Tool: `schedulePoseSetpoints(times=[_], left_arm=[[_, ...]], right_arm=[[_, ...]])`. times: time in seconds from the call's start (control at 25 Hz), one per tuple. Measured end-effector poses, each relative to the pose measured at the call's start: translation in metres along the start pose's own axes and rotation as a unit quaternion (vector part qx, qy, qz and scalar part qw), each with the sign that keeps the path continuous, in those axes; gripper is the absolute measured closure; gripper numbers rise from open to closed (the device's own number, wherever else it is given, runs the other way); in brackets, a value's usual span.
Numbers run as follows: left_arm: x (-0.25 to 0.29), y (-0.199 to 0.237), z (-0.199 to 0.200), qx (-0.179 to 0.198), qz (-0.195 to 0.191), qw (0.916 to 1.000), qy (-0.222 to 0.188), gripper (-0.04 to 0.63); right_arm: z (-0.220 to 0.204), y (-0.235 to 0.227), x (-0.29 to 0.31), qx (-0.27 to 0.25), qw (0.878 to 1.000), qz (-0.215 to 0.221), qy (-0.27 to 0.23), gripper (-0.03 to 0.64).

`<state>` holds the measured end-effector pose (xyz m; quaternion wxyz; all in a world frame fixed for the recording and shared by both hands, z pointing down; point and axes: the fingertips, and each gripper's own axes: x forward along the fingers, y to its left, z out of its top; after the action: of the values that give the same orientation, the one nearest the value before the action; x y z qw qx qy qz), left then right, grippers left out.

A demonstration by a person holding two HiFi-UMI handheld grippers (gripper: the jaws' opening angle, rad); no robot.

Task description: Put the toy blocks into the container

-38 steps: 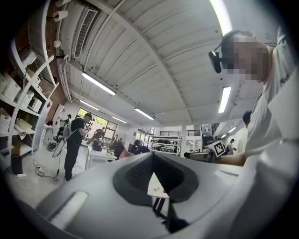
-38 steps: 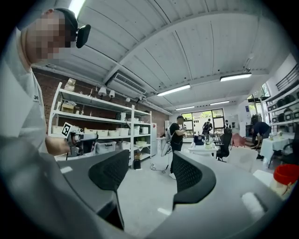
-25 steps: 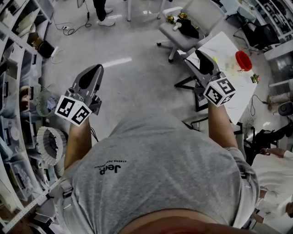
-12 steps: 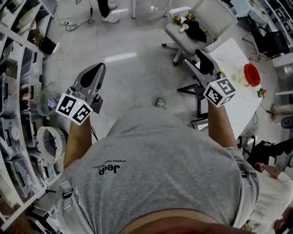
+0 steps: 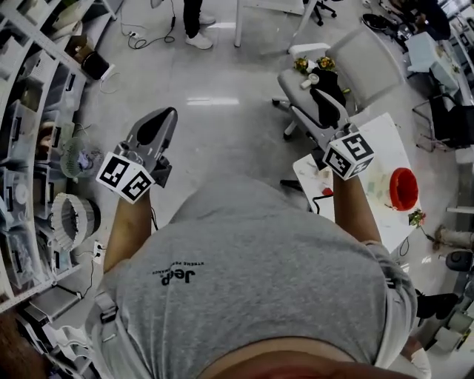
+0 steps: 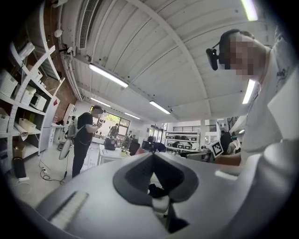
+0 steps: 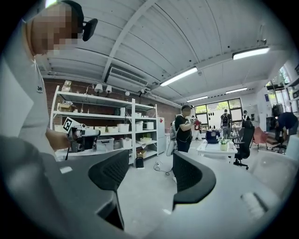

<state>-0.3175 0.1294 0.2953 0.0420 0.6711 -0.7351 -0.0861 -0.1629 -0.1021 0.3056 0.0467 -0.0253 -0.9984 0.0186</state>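
Both grippers are held level in front of me, over the floor. In the head view my left gripper (image 5: 167, 113) shows its jaws closed to a point, and in the left gripper view the left gripper (image 6: 153, 155) has its tips meeting with nothing held. My right gripper (image 5: 324, 95) stands open; in the right gripper view the right gripper (image 7: 150, 167) has only floor between its dark pads. A red container (image 5: 404, 187) stands on a white table (image 5: 374, 144) to the lower right of the right gripper. I cannot make out any toy blocks.
A white office chair (image 5: 359, 55) with small items on its seat stands just beyond the right gripper. Shelving with boxes (image 5: 29, 141) and a fan (image 5: 74, 159) line the left side. A person (image 5: 194, 18) stands far ahead on the floor.
The head view has swung: the white table and red container have slid down and closer at the right, and the chair is nearer. Both grippers keep the same pose, jaws unchanged.
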Motion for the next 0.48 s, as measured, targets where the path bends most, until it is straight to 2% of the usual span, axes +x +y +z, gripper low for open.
schedulePoseSetpoints(times=[0.12,0.24,0.48], left_arm=[[0.016,0.008,-0.004,-0.008,0.005,0.9999,0.007,0.538],[0.016,0.030,-0.002,-0.004,0.004,0.9999,0.015,0.538],[0.018,0.070,0.003,0.003,-0.045,0.9985,0.031,0.538]], right_arm=[[-0.004,-0.019,0.014,0.006,1.000,0.002,0.002,0.342],[-0.007,-0.019,0.030,0.013,1.000,-0.005,0.006,0.342],[0.004,-0.013,0.053,0.016,0.998,-0.062,0.004,0.342]])
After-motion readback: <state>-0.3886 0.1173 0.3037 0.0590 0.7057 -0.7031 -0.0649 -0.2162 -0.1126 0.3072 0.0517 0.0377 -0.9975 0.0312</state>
